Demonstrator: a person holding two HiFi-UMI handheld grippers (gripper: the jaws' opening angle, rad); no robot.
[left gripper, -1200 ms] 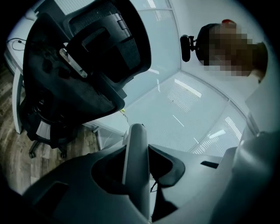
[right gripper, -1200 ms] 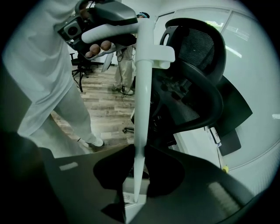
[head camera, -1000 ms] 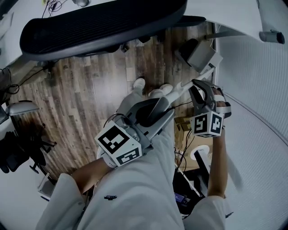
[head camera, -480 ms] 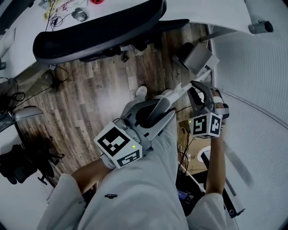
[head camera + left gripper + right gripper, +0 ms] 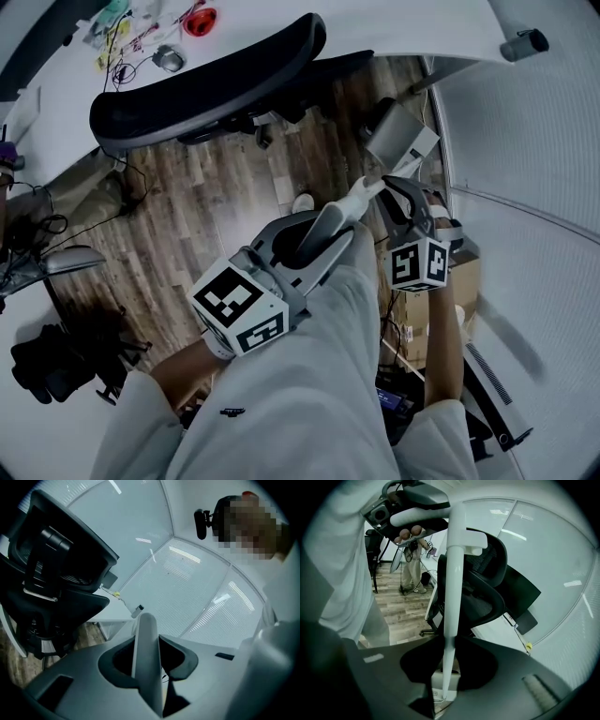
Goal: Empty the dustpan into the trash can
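Over on the left, the white tabletop (image 5: pixel 66 103) is carrying a tangle of cables (image 5: pixel 120 64), a mouse (image 5: pixel 169 58) and a small red item (image 5: pixel 199 21), and the black office chair (image 5: pixel 206 80) is sitting close against its edge, above the wooden floor (image 5: pixel 187 197). Moving in, we are holding the left hand-held gripper (image 5: pixel 314 239) clamped on the thick grey end of the long handle (image 5: pixel 352 206) of the dustpan (image 5: pixel 398 141). In the left gripper view both jaws are pressing on that handle from either side, and its rounded tip is poking out past them. The handle is running up and to the right, thinning and turning white. We are gripping that slim stretch with the right hand-held gripper (image 5: pixel 394 192). In the right gripper view the thin white pole is passing straight between the jaws, which are pinching it. The dustpan's grey pan is sitting out ahead of both grippers, over the floor, just right of the chair's base and near the tabletop's edge. Whether it is touching the floor we cannot tell. Furthest right, the pale striped wall (image 5: pixel 525 141) is curving past.
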